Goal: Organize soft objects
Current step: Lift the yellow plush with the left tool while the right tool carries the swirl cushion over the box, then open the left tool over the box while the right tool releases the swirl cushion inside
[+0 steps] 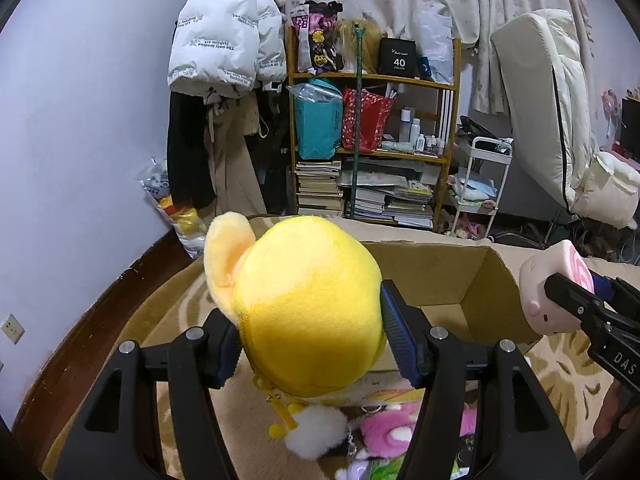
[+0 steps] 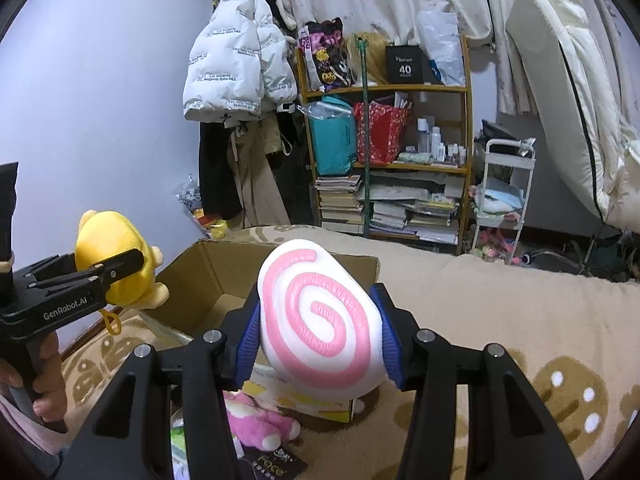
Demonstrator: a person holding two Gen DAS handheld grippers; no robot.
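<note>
My left gripper (image 1: 312,340) is shut on a round yellow plush (image 1: 308,304) with a pale ear, its pads pressing both sides. The same yellow plush (image 2: 116,256) hangs at the left of the right wrist view, above the left edge of the open cardboard box (image 2: 208,280). My right gripper (image 2: 316,332) is shut on a white squishy toy with a pink swirl (image 2: 320,320). That swirl toy (image 1: 552,292) shows at the right of the left wrist view, beside the cardboard box (image 1: 452,280). Both toys are held in the air just in front of the box.
A pink plush (image 2: 260,424) and small packets lie on the beige patterned blanket (image 2: 520,320) below the grippers. A wooden shelf (image 1: 372,120) with books and bags, hanging coats (image 1: 224,40) and a white cart (image 1: 480,184) stand behind. A hand (image 2: 44,376) holds the left gripper's handle.
</note>
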